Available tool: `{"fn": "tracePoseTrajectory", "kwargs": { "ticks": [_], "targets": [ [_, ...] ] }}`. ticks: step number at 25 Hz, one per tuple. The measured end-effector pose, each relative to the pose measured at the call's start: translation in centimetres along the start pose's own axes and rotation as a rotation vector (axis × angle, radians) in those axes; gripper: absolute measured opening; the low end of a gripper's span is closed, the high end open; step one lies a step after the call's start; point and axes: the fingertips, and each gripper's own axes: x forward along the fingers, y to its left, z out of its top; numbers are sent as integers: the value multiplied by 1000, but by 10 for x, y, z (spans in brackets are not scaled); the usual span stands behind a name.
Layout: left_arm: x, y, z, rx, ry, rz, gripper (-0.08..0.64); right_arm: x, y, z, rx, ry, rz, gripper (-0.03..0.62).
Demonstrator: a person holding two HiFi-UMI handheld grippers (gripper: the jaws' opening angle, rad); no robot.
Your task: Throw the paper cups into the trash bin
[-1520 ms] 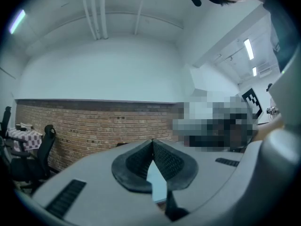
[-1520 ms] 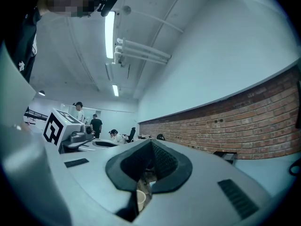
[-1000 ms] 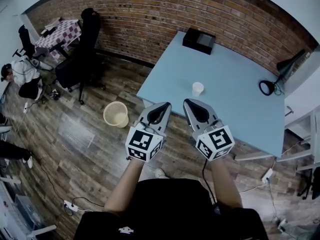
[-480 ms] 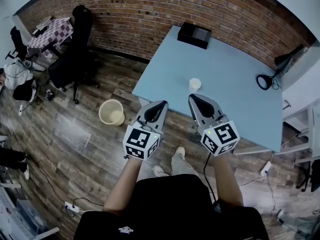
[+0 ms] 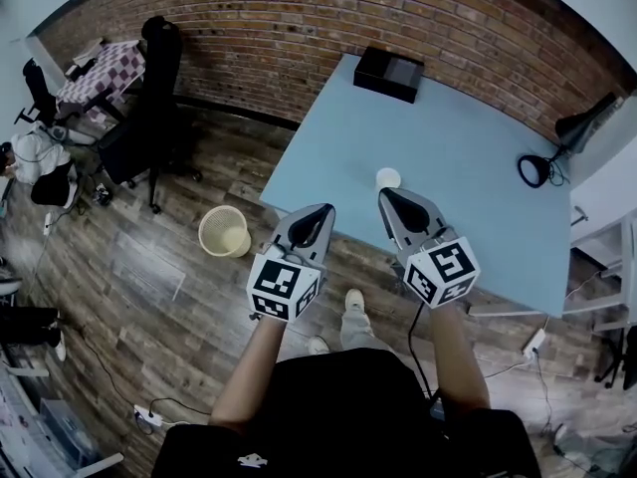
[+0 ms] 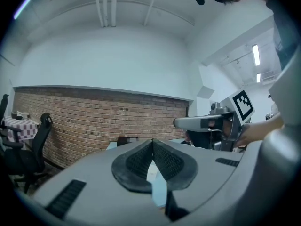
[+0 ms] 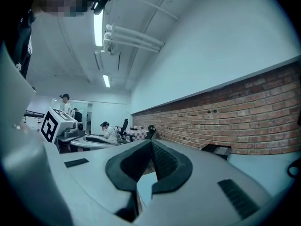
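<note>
Both claws have slid forward toward the blue table (image 5: 468,167) since a second ago, and the paper cup (image 5: 388,178) now stands closer ahead of my right one. Far left, a black office chair (image 5: 149,118) stands on the wood floor (image 5: 149,297) before the brick wall (image 5: 299,28). Next comes the trash bin (image 5: 224,231), a pale open basket on the floor, off the table's near corner and well apart from the cup. My left claw (image 5: 323,210) hovers with its tip at the table's near edge. Its ribbed pads (image 6: 136,161) meet at the tip, closed tight with nothing between them. The cup stands upright on the table, near that same edge, mouth up. My right claw (image 5: 386,195) points at it from just beside; whether the tip touches it I cannot tell. Its jaws are pressed together too, and empty. At the table's far end sits a black box (image 5: 388,73), and on the right stands a black desk lamp (image 5: 582,125).
</note>
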Motion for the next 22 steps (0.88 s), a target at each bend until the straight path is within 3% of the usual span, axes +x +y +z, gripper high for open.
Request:
{"fn": "tracePoseTrajectory", "kwargs": {
  "ticks": [8,12,15,22],
  "targets": [
    [36,22,-10,2,40,29,9,30,-54,-31,17,128,54,5],
    [51,33,-11,-7,43,41,9,44,-80,-49,-33,229,89,8],
    [62,38,-14,-21,51,44,8,54,-92,-67,-86,324,124,98],
    [85,45,-32,-58,81,42,9,74,-113,-113,-190,495,194,210]
  ]
}}
